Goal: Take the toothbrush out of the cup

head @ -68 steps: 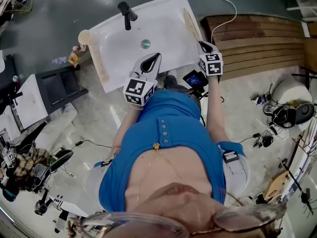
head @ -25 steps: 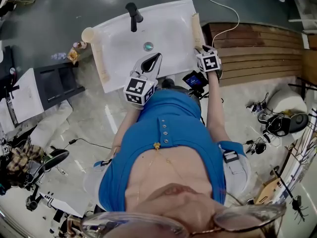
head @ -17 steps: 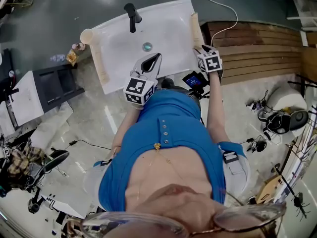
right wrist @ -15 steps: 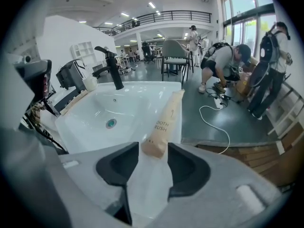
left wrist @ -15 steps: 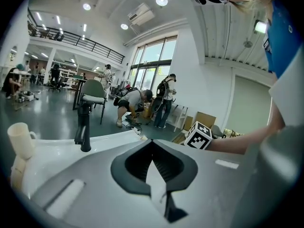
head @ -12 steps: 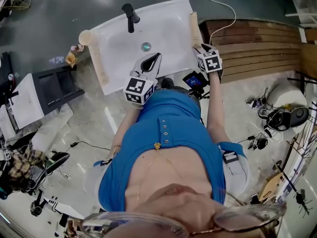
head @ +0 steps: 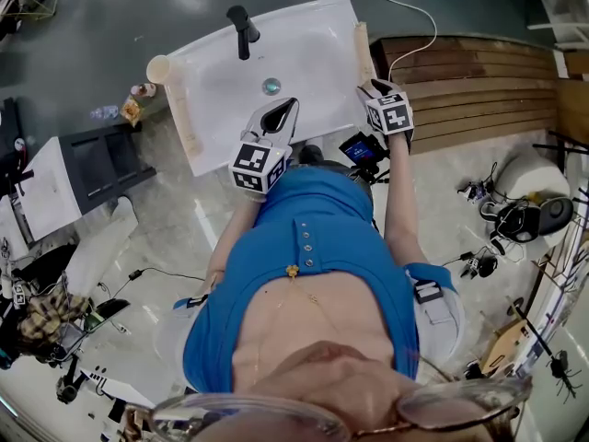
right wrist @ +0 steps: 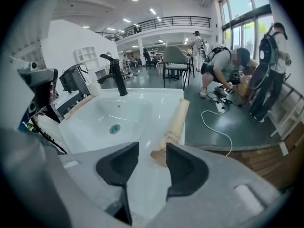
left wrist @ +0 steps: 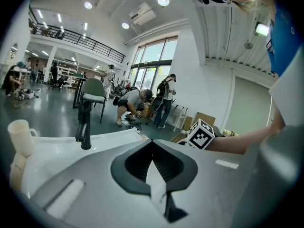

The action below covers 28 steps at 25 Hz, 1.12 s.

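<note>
The toothbrush [head: 361, 49] lies in a tan paper sleeve along the right rim of the white sink [head: 313, 53]. Seen in the right gripper view, the toothbrush sleeve [right wrist: 175, 122] has its near end just beyond my right gripper [right wrist: 152, 151]. The jaws are open, have just widened, and no pad touches the sleeve. From the head view my right gripper [head: 371, 86] hovers over the sink's near right corner. A cream cup [head: 158, 67] stands on the far left corner, apart from both grippers. My left gripper [head: 293, 104] hangs shut and empty over the sink's front edge.
A black faucet [head: 241, 28] stands at the back of the sink and a drain [head: 271, 86] sits in the basin. A second tan strip [head: 184, 118] lies along the left rim. Wooden planks [head: 479, 72] and a white cable [head: 405, 17] lie to the right.
The right gripper has shifted slightly by the sink's right rim, and the camera has drifted a little. The left gripper, cup and toothbrush sleeve stay where they were.
</note>
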{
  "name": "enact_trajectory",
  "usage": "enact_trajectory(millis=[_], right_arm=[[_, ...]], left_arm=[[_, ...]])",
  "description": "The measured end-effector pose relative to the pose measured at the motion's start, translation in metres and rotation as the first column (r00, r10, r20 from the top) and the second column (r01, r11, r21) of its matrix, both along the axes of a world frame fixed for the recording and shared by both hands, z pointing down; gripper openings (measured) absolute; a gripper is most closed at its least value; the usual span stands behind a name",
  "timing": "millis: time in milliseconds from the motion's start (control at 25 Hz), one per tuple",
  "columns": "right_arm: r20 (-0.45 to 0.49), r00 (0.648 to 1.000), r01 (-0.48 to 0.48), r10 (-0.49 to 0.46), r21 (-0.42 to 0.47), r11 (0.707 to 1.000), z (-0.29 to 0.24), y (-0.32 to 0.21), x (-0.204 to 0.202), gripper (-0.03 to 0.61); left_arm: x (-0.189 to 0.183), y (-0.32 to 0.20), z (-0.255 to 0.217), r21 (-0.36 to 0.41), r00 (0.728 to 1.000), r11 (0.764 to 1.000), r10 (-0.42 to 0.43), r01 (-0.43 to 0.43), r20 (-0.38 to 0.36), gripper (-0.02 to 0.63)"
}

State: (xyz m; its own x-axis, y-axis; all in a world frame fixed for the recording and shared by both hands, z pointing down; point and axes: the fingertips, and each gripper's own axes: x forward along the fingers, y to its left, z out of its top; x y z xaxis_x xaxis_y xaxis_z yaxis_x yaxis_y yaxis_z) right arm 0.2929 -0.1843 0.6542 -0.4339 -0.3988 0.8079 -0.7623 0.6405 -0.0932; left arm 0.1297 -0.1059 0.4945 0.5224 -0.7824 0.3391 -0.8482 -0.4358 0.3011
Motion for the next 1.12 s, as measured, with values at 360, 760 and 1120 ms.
enact_trajectory(millis=[360,760,1120], right_arm=[[0.042,0.995,0.095,-0.095,0.011,0.995,-0.011,0.004,-0.028,0.170],[0.065,0.974,0.214,-0.218,0.070,0.974,-0.038,0.013,-0.067,0.052],[0.092,0.946,0.302,-0.311,0.104,0.948,-0.061,0.024,-0.102,0.002]], left_arm=[[-0.010,0.000,0.002,-0.009,0.999,0.999,-0.036,0.036,0.009,0.002],[-0.015,0.006,0.002,-0.015,0.999,0.999,-0.032,0.032,0.014,0.002],[-0.025,0.009,0.002,-0.007,0.999,1.000,-0.030,0.030,0.014,0.002]])
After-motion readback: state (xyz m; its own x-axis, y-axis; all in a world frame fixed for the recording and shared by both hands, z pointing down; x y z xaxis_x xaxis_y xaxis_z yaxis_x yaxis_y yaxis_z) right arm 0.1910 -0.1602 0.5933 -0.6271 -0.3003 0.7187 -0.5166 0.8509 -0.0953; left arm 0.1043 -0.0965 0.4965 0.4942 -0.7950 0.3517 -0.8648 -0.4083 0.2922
